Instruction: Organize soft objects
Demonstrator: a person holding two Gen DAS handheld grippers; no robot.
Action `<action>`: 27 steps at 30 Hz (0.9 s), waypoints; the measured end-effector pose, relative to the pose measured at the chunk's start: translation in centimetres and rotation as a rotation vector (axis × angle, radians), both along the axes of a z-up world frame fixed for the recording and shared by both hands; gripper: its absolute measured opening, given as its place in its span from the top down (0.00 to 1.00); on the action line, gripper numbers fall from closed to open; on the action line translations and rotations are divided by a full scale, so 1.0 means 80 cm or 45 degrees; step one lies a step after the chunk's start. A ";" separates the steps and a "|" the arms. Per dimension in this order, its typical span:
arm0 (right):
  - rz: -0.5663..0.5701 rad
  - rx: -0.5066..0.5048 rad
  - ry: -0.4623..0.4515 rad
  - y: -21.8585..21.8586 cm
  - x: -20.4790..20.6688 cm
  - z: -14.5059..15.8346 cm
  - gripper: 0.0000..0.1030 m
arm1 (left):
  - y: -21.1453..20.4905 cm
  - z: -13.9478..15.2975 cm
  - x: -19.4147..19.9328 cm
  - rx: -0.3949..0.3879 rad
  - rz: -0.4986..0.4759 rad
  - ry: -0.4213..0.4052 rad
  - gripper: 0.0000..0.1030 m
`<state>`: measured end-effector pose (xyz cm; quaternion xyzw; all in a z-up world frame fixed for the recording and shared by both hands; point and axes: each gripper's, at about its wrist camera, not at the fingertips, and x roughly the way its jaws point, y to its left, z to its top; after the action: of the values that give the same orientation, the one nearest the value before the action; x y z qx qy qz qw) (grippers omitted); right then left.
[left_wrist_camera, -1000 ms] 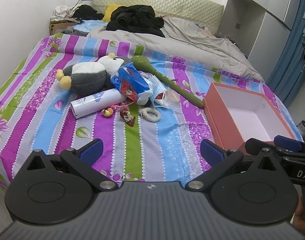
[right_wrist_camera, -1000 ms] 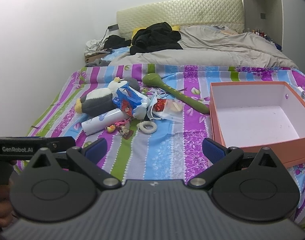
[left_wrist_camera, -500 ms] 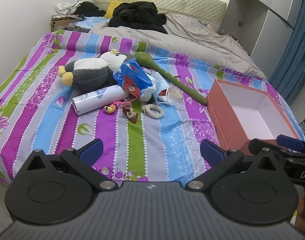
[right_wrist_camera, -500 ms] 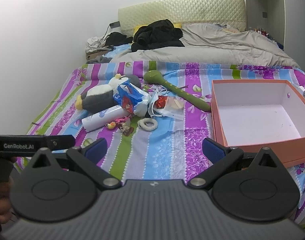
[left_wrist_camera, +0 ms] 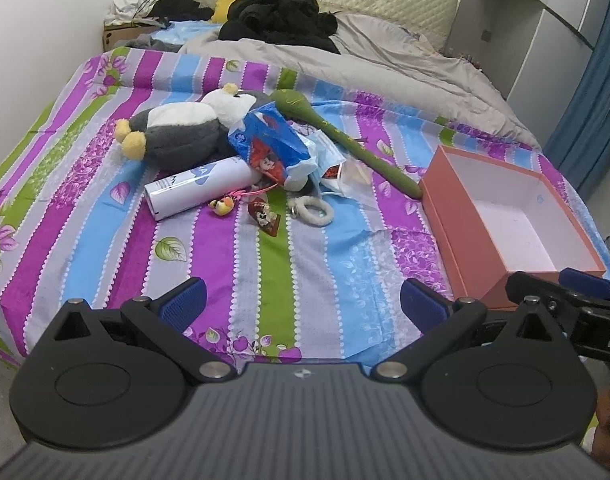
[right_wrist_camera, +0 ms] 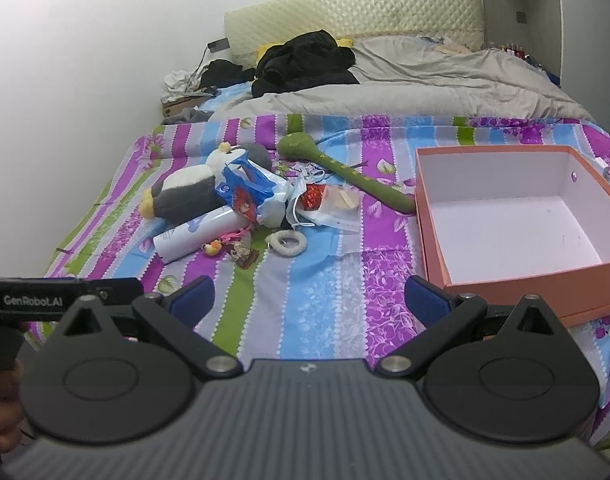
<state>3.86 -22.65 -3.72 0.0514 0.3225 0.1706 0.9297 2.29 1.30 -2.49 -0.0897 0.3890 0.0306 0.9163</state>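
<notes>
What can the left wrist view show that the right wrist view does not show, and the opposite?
Only the left wrist view shows the blue curtain and the right tongs. Only the right wrist view shows the left tool's labelled black bar and the orange box's whole white floor. Both show the plush penguin, green stick toy, white tube, fluffy ring, and open, empty tongs.

plush penguin (left_wrist_camera: 177,132) lies left of box (left_wrist_camera: 505,216) on bed (left_wrist_camera: 297,264).
</notes>
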 end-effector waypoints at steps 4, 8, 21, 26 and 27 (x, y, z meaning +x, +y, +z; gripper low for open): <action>-0.007 -0.001 0.010 0.000 0.006 -0.004 0.00 | 0.004 -0.007 0.009 -0.006 0.008 0.020 0.00; 0.000 -0.005 0.018 0.003 0.014 -0.006 0.00 | 0.007 -0.014 0.021 -0.011 0.014 0.032 0.00; -0.002 -0.006 0.095 0.007 0.061 -0.025 0.00 | 0.023 -0.054 0.083 -0.001 0.058 0.096 0.00; 0.019 0.005 0.156 0.016 0.092 -0.039 0.00 | 0.034 -0.078 0.114 -0.023 0.070 0.121 0.00; 0.033 -0.002 0.168 0.019 0.100 -0.042 0.00 | 0.037 -0.083 0.121 -0.035 0.069 0.123 0.00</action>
<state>11.87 -21.13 -7.09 0.0578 0.3838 0.1786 0.9042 11.96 4.25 -9.17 -0.1114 0.4305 0.0545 0.8940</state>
